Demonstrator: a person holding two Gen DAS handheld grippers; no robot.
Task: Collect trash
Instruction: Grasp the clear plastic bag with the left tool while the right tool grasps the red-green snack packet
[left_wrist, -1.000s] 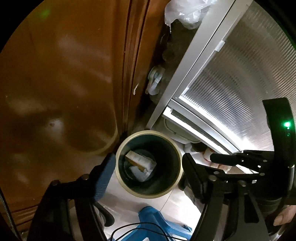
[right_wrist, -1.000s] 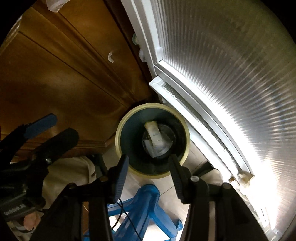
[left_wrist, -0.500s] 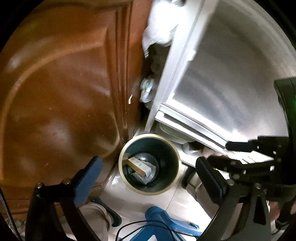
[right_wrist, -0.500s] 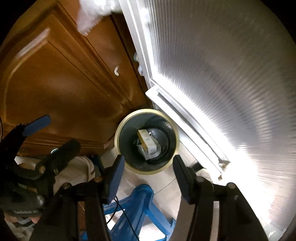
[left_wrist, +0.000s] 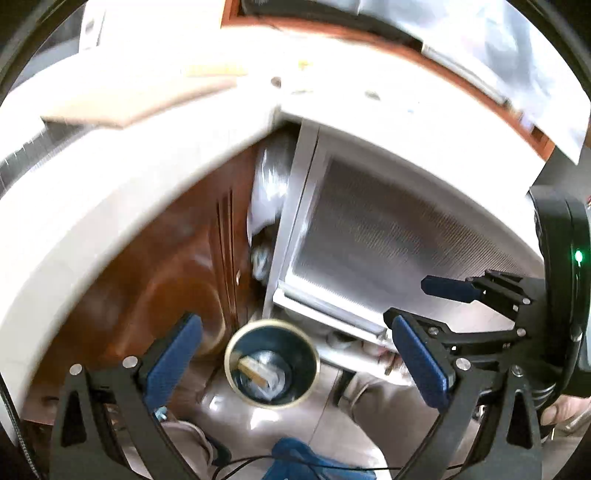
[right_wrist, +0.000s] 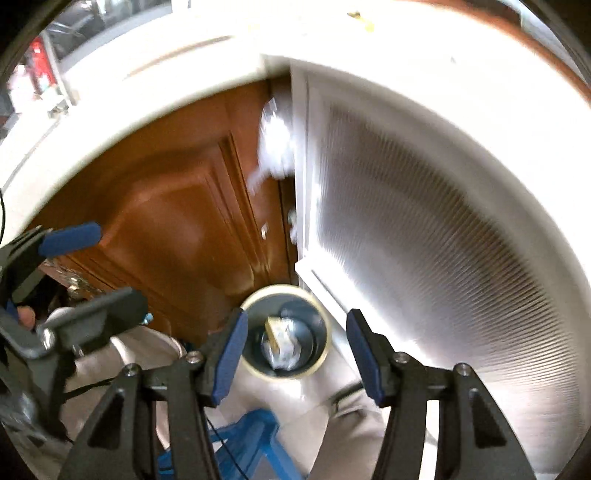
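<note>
Currently both my jaws stand apart and empty: left gripper (left_wrist: 295, 354) just opened to full spread, right gripper (right_wrist: 293, 350) just widened. The bin (left_wrist: 271, 363), holding trash (right_wrist: 280, 341), sits directly below between both, equally near.

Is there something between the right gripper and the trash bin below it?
Nothing visible. The right gripper is open and empty, and the trash bin shows unobstructed between its fingers, some trash already inside.

Just a glossy brown wooden cabinet door (right_wrist: 177, 221) next to a white-framed ribbed translucent panel (right_wrist: 424, 240), white countertop edge (left_wrist: 122, 206) overhead, blue plastic stool (right_wrist: 255, 435) on the pale tiled floor (left_wrist: 258, 417).
</note>
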